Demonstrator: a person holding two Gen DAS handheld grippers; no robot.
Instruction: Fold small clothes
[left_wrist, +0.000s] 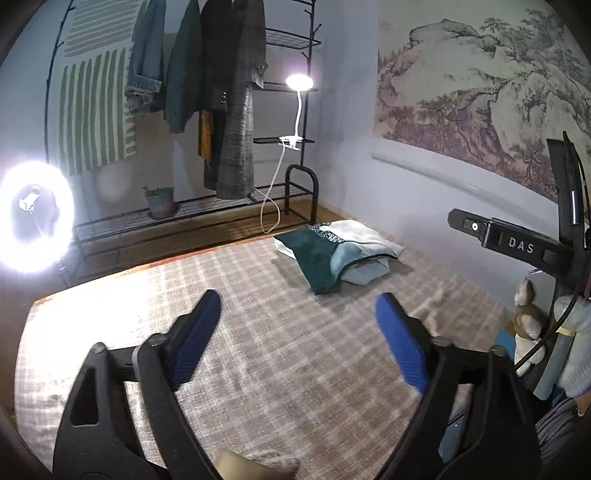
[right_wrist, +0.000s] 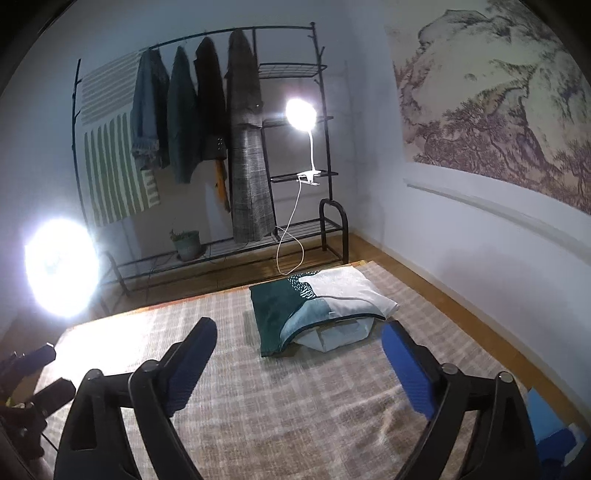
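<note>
Both the left gripper (left_wrist: 297, 308) and right gripper (right_wrist: 299, 338) are held wide apart, gripping nothing, over a plaid rug (right_wrist: 295, 424). Folded clothes (right_wrist: 317, 314) are stacked at its far edge, near a coat rack (right_wrist: 236, 147) and 2 lamps.

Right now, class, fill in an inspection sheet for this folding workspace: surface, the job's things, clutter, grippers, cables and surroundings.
Surface: checked beige rug over a wooden floor, lit by glare from the left.
Job's things: folded pile at the rug's far end, a green-and-white piece on top, pale pieces beneath.
Clutter: teddy bear at the rug's right edge.
Grippers: left gripper and right gripper both above the rug, jaws wide apart, holding nothing.
Cables: white lamp cord looping down to the floor.
Surroundings: clothes rack with hung coats, clip lamp, ring light, potted plant, landscape wall hanging.
</note>
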